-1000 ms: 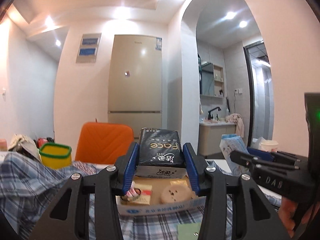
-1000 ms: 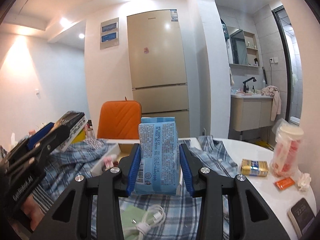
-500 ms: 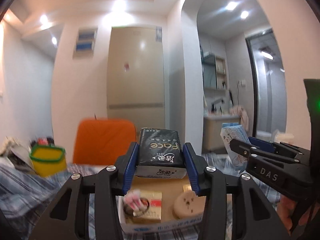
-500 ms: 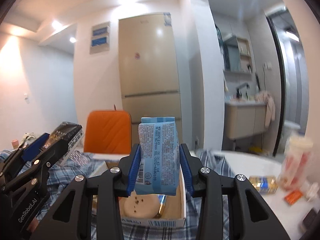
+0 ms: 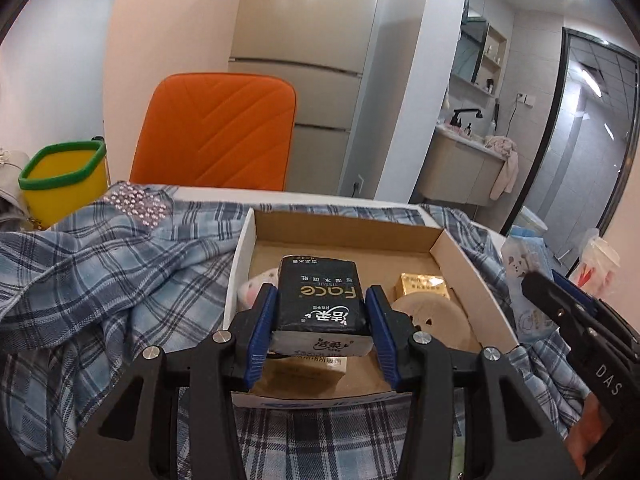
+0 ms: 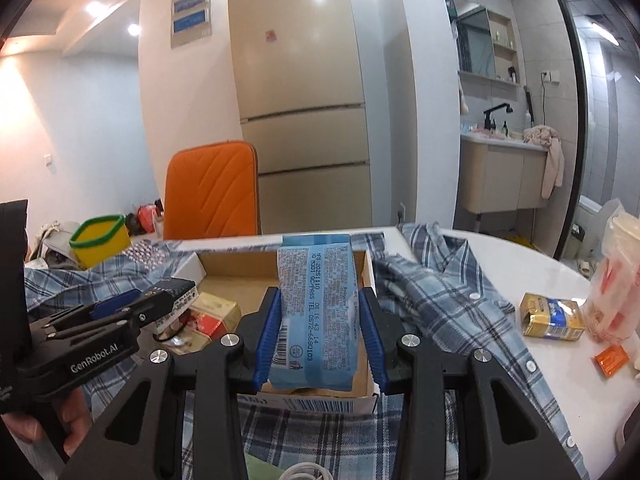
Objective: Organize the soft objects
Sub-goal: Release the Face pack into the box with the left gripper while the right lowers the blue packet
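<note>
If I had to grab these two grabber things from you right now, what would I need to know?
Left gripper: shut on a black tissue pack, held over the cardboard box.
Right gripper: shut on a blue tissue pack, also over the box.
The box sits on a plaid shirt on the table. Inside it lie a gold pack, a round beige item and a few other small things.
Done: both packs picked up and brought to the box.
Left: lower and release both packs into the box. Another gold pack is on the table to the right.

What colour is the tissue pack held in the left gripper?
Black with gold and white lettering: the tissue pack shows best in the left wrist view, clamped in the left gripper.
</note>
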Action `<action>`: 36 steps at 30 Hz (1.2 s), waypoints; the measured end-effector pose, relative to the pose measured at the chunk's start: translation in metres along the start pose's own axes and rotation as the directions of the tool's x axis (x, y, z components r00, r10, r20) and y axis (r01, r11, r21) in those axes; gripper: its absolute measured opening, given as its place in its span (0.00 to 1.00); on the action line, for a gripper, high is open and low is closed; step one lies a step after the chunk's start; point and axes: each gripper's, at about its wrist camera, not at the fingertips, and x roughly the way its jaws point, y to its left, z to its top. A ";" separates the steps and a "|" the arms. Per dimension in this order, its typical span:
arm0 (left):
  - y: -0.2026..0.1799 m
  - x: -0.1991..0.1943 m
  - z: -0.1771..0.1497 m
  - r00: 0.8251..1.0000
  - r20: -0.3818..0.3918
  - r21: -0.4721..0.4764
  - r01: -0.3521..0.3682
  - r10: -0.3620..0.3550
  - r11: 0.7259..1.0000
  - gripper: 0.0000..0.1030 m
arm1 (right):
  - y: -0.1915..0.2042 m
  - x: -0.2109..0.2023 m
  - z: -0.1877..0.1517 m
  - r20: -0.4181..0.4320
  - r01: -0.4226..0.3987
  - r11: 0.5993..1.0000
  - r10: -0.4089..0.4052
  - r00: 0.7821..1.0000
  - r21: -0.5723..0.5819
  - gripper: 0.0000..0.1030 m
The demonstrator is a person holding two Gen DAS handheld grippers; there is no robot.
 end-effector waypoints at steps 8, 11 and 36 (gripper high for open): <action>-0.006 0.001 0.002 1.000 -0.029 0.022 0.006 -0.005 1.000 0.43 | -0.001 0.007 -0.003 -0.041 0.003 1.000 -0.003 0.999 -0.001 0.40; -0.006 0.007 0.002 0.999 -0.046 0.026 0.010 -0.009 1.000 0.43 | -0.003 0.011 -0.003 -0.062 -0.004 1.000 0.005 0.998 0.011 0.40; -0.007 -0.058 0.000 0.963 0.264 0.050 0.042 -0.054 0.998 0.99 | -0.027 0.043 -0.010 -0.196 -0.038 0.990 0.064 0.979 0.134 0.40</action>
